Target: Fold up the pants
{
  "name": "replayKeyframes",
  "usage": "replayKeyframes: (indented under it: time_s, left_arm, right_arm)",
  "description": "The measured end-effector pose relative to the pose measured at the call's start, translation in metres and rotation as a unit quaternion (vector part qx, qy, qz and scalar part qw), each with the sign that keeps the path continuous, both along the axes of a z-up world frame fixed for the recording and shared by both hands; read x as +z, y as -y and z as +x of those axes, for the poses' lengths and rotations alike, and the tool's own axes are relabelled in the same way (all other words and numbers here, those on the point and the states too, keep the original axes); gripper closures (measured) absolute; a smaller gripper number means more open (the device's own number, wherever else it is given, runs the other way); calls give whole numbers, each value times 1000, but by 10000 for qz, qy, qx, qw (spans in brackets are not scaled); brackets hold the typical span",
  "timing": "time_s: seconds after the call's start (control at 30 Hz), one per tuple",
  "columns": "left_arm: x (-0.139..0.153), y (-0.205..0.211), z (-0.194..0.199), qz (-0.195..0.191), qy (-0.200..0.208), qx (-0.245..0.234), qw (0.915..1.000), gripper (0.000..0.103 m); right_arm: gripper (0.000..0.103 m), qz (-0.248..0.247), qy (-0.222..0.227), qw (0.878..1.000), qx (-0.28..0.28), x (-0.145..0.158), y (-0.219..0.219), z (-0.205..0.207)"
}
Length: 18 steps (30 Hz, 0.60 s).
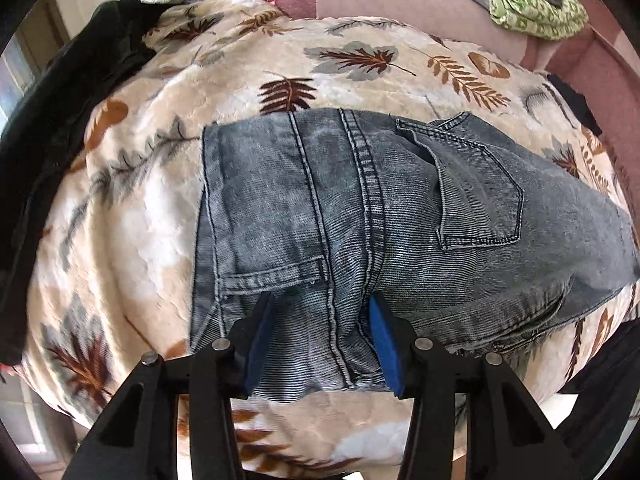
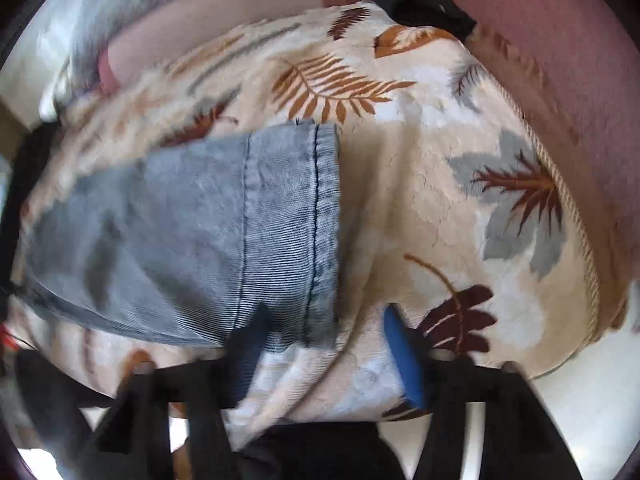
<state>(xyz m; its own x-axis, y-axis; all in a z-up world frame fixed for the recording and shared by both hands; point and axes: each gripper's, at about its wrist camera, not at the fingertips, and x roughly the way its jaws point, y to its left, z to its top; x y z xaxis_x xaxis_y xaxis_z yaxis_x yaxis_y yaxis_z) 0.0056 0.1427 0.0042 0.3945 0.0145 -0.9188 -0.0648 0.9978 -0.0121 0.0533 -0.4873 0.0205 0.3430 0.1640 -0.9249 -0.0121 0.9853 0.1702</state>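
Grey-blue jeans (image 1: 360,216) lie flat on a cream blanket with a leaf print (image 1: 132,240), seat side up with both back pockets showing. My left gripper (image 1: 322,304) is open, its blue-padded jaws hovering over the centre seam near the waistband edge, holding nothing. In the right wrist view the hem end of the jeans (image 2: 208,240) lies on the same blanket (image 2: 440,208). My right gripper (image 2: 326,312) is open over the hem's near corner and holds nothing. This view is blurred by motion.
A black garment (image 1: 60,168) is piled at the blanket's left edge. A green patterned cloth (image 1: 532,4) and a grey pillow lie on the pink sofa behind. Another black item (image 2: 424,10) sits at the blanket's far corner.
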Motion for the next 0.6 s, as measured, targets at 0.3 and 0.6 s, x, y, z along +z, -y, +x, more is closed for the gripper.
replayKeyframes:
  time_s: [0.3,0.6]
  left_arm:
    - [3,5,1,187,-32,-73,9998,55]
    - [41,-4,-1,1349,410,141,9899,91]
  right_arm:
    - [29,1121,-50,9897,-893,3,25,85]
    - [90,48,318,9995,-60,27,-34,112]
